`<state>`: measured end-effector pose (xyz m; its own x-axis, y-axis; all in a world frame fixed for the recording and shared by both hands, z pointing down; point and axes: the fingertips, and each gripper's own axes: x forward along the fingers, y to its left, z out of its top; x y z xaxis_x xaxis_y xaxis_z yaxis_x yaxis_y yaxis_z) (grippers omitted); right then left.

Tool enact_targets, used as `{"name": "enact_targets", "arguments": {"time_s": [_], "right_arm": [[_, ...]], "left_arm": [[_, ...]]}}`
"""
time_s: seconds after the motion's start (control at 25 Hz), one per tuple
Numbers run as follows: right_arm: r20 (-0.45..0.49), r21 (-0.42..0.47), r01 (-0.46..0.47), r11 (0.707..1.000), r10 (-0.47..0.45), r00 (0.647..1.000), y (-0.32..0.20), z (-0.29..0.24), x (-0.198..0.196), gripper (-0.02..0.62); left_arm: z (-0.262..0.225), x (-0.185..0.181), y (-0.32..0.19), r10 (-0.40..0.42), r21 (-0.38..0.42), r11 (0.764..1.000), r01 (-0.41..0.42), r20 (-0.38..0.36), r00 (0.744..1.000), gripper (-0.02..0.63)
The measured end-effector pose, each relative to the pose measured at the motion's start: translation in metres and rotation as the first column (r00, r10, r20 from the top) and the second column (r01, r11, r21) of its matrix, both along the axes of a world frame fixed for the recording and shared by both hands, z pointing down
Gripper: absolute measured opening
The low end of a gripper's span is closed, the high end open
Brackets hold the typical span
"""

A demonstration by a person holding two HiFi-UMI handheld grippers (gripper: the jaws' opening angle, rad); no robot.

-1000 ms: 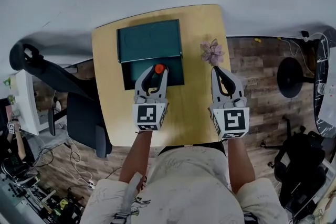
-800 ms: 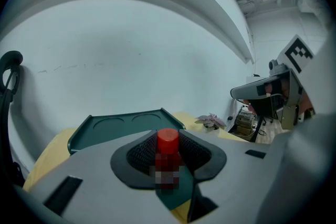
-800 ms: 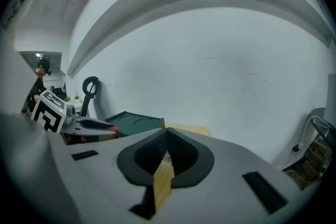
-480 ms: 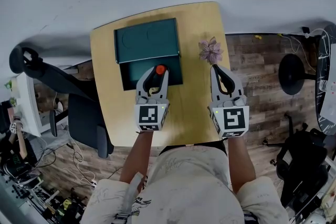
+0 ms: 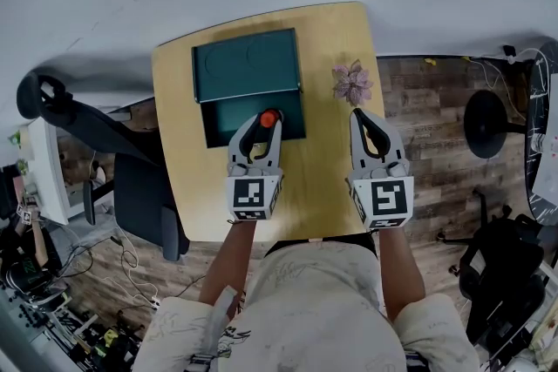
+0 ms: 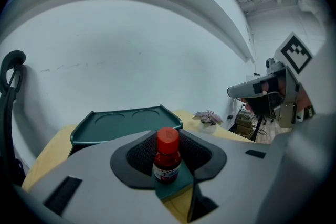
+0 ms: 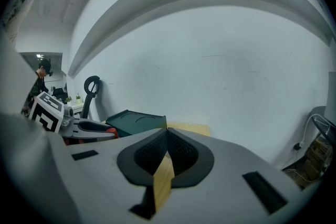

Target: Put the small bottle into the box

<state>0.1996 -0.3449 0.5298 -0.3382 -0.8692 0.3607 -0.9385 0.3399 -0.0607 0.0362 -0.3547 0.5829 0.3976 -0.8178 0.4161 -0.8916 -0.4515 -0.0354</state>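
The small bottle [image 5: 268,118], dark red with a red cap, stands upright between the pads of my left gripper [image 5: 267,123], which is shut on it. In the left gripper view the bottle [image 6: 168,157] sits at the near edge of the dark teal box [image 6: 173,189]. In the head view it hangs over the front part of the open box [image 5: 228,123], whose lid [image 5: 247,65] lies folded back. My right gripper [image 5: 363,114] hovers over the table to the right of the box, its tips together with nothing between them [image 7: 166,132].
A small potted plant [image 5: 352,84] with pinkish leaves stands just beyond the right gripper. The light wooden table [image 5: 318,170] is small, with edges near on all sides. A dark office chair [image 5: 131,179] is at its left; a chair base [image 5: 484,122] sits on the floor at right.
The left gripper with the bottle has crept slightly toward the near side of the box. The right gripper has kept still.
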Motion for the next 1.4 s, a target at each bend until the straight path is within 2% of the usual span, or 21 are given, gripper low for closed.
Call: {"name": "enact_targets", "arguments": {"time_s": [0.8, 1.08, 1.4], "right_arm": [[0.001, 0.003, 0.004, 1.000, -0.004, 1.000, 0.002, -0.001, 0.001, 0.015], [-0.001, 0.006, 0.000, 1.000, 0.000, 1.000, 0.004, -0.004, 0.003, 0.015], [-0.009, 0.024, 0.008, 1.000, -0.007, 1.000, 0.011, -0.013, -0.004, 0.015]], "left_arm": [[0.000, 0.000, 0.003, -0.005, 0.013, 1.000, 0.005, 0.015, 1.000, 0.135], [-0.008, -0.002, 0.003, -0.012, 0.045, 0.999, 0.012, 0.002, 1.000, 0.196], [-0.015, -0.008, 0.013, -0.019, 0.054, 0.998, 0.019, -0.009, 1.000, 0.204]]}}
